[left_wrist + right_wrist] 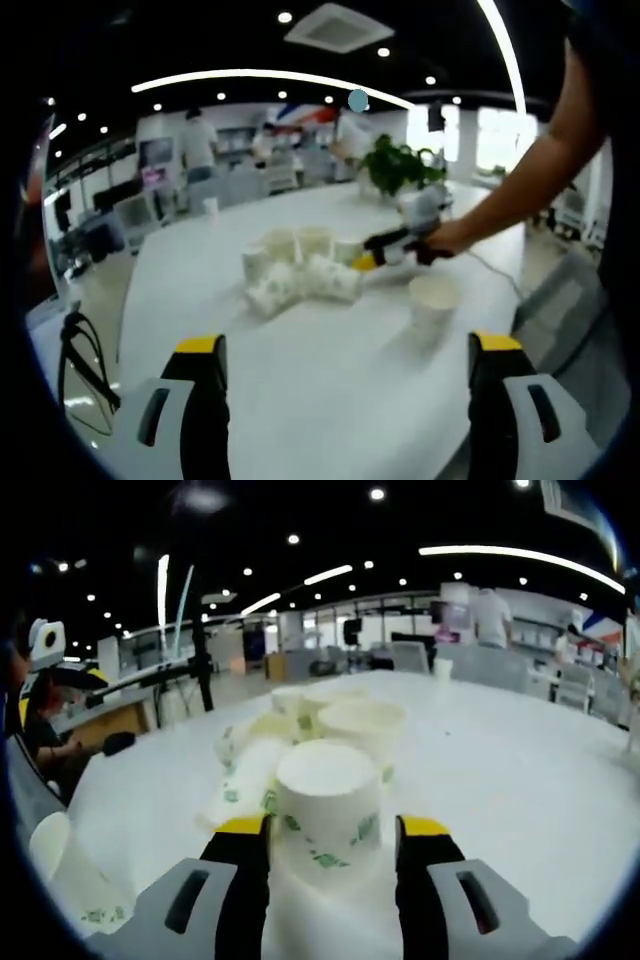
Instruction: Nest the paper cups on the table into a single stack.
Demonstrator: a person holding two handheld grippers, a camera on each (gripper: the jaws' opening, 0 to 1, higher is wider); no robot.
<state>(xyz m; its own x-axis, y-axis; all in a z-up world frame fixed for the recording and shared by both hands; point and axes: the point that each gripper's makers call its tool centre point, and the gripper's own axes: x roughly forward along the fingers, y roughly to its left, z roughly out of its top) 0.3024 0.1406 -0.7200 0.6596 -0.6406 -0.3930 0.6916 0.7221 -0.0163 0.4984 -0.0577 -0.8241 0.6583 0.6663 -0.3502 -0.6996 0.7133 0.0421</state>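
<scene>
A cluster of white paper cups with green print (300, 272) sits mid-table; some stand upright, some lie on their sides. One cup (433, 300) stands alone to the right of the cluster, nearer me. My left gripper (347, 345) hangs open over bare table short of the cups. A person's hand brings my right gripper (372, 258) to the right side of the cluster. In the right gripper view an upside-down cup (328, 815) stands between the yellow-tipped jaws of that gripper (333, 830), which close against its sides. More cups (330, 715) crowd behind it.
The white table (300, 400) curves away at left and right. A lone cup (60, 875) sits low at left. One far cup (210, 206) and a potted plant (400, 165) stand near the back edge. A black stand (80, 360) rises beside the table's left edge; people stand beyond.
</scene>
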